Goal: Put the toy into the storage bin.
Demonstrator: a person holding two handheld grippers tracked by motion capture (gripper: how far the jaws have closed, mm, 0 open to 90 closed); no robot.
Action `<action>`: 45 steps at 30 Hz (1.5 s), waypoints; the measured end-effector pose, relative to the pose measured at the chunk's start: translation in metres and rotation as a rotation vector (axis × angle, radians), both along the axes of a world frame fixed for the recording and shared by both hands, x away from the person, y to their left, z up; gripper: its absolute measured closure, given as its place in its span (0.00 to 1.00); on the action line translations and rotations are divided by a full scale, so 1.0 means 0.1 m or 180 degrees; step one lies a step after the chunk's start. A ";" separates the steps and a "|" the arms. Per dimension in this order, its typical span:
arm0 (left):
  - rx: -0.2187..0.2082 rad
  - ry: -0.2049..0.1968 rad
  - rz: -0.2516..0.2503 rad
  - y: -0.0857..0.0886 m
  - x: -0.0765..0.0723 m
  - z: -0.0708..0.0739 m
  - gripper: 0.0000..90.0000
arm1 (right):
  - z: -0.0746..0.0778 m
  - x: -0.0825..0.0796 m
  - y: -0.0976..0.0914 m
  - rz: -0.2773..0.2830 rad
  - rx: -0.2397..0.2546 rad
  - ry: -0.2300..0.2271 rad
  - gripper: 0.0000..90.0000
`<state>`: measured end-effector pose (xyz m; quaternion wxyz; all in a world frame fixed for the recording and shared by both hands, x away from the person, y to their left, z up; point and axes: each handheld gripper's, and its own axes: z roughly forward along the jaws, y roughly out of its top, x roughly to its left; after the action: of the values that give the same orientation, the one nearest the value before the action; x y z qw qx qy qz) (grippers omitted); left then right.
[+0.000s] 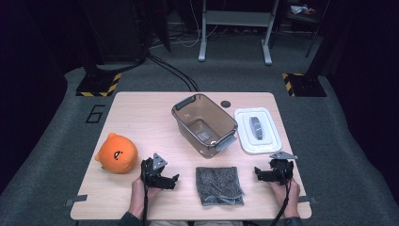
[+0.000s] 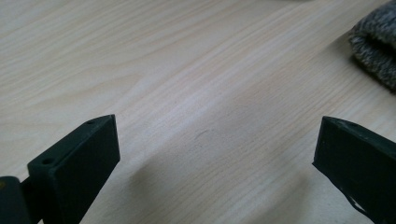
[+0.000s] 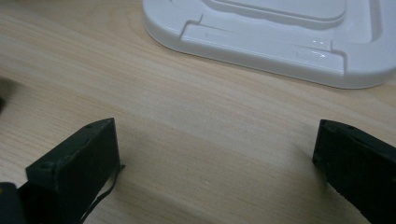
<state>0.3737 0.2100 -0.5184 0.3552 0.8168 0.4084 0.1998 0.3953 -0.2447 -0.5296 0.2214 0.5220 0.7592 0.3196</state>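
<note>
Both tongs gaping, empty – grey cloth (image 1: pixel 219 185) between

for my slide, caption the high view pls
Open claws flank a grey cloth, before a bin, lid and orange plush.

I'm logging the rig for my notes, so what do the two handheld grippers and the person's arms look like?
Both the left gripper and the right gripper are black with two flat, blocky jaws, a grey three-cornered plate on top and a black cable trailing back. Dark sleeve cuffs show at the wrists.
</note>
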 end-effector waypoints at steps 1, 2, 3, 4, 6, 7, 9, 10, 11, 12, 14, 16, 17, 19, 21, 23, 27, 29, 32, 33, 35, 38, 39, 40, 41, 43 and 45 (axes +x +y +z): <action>-0.0004 -0.0012 -0.0007 0.02 -0.01 0.03 0.00 | 0.00 0.00 0.00 0.0007 -0.0006 -0.0005 0.00; -0.0004 -0.0012 -0.0007 0.02 -0.01 0.03 0.00 | 0.00 0.00 0.00 0.0007 -0.0006 -0.0005 0.00; -0.0034 -0.0030 0.0010 0.03 -0.01 0.07 0.00 | 0.00 0.00 0.00 0.0006 -0.0004 -0.0004 0.00; -0.0080 -0.0010 -0.0004 0.06 -0.01 0.10 0.00 | 0.00 0.00 0.00 -0.0003 0.0004 0.0007 0.00; -0.0175 0.0038 -0.0008 0.10 -0.01 0.16 0.00 | 0.00 0.00 0.00 0.0002 0.0006 0.0006 0.00; -0.0268 0.0028 0.0024 0.13 -0.02 0.20 0.00 | 0.00 0.00 0.00 0.0006 0.0005 0.0005 0.00; -0.0383 0.0015 0.0017 0.22 -0.02 0.31 0.00 | 0.00 0.00 -0.01 0.0025 0.0003 0.0006 0.00; -0.0383 0.0015 0.0017 0.22 -0.02 0.31 0.00 | 0.00 0.00 -0.01 0.0025 0.0003 0.0006 0.00; -0.0411 0.0044 0.0015 0.25 -0.02 0.35 0.00 | 0.00 0.00 -0.01 0.0024 0.0003 0.0005 0.00; -0.0422 0.0036 0.0017 0.28 -0.02 0.39 0.00 | 0.00 0.00 -0.01 0.0021 0.0000 0.0003 0.00; -0.0429 0.0047 0.0004 0.34 -0.02 0.48 0.00 | 0.00 0.00 -0.01 0.0024 0.0000 0.0003 0.00; -0.0429 0.0025 0.0018 0.39 -0.03 0.54 0.00 | 0.00 0.00 -0.01 0.0024 -0.0001 0.0004 0.00; -0.0414 0.0037 -0.0003 0.42 -0.03 0.58 0.00 | 0.00 0.00 -0.01 0.0025 -0.0001 0.0004 0.00; -0.0417 -0.0010 0.0046 0.46 -0.04 0.64 0.00 | 0.00 0.00 -0.01 0.0025 0.0002 0.0006 0.00; -0.0396 -0.0019 0.0063 0.51 -0.04 0.70 0.00 | 0.00 0.00 -0.01 0.0024 0.0004 0.0001 0.00; -0.0382 -0.0030 0.0069 0.56 -0.05 0.75 0.00 | 0.00 0.00 -0.01 0.0024 0.0002 0.0002 0.00; -0.0376 -0.0086 0.0135 0.67 -0.05 0.81 0.00 | 0.00 0.00 -0.01 0.0022 0.0004 0.0001 0.00; -0.0385 -0.0110 0.0171 0.72 -0.05 0.84 0.00 | 0.00 0.00 -0.01 0.0022 0.0004 0.0001 0.00; -0.0357 -0.0144 0.0232 0.82 -0.06 0.91 0.00 | 0.00 0.00 -0.01 0.0023 0.0002 0.0002 0.00; -0.0359 -0.0161 0.0262 0.84 -0.06 0.92 0.00 | 0.00 0.00 -0.01 0.0023 0.0003 0.0002 0.00; -0.0330 -0.0189 0.0292 0.90 -0.07 0.96 0.00 | 0.00 0.00 -0.01 0.0021 0.0004 0.0002 0.00; -0.0277 -0.0246 0.0393 1.02 -0.08 1.00 0.00 | 0.00 0.00 -0.01 0.0015 0.0006 0.0000 0.00; -0.0267 -0.0252 0.0411 1.05 -0.08 1.00 0.00 | 0.00 0.00 -0.01 0.0015 0.0006 0.0000 0.00; -0.0217 -0.0285 0.0449 1.09 -0.09 1.00 0.00 | 0.00 0.00 0.00 0.0001 0.0013 0.0009 0.00; -0.0196 -0.0291 0.0471 1.13 -0.08 0.99 0.00 | 0.00 0.00 0.00 0.0002 0.0013 0.0009 0.00; -0.0188 -0.0287 0.0546 1.20 -0.07 0.98 0.00 | 0.00 0.00 0.00 0.0003 0.0013 0.0009 0.00; -0.0131 -0.0307 0.0662 1.27 -0.05 0.97 0.00 | 0.00 0.00 0.00 0.0008 0.0012 0.0006 0.00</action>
<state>0.3683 0.3371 -0.4218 0.3684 0.7520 0.4774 0.2662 0.3952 -0.2451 -0.5295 0.2193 0.5218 0.7595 0.3207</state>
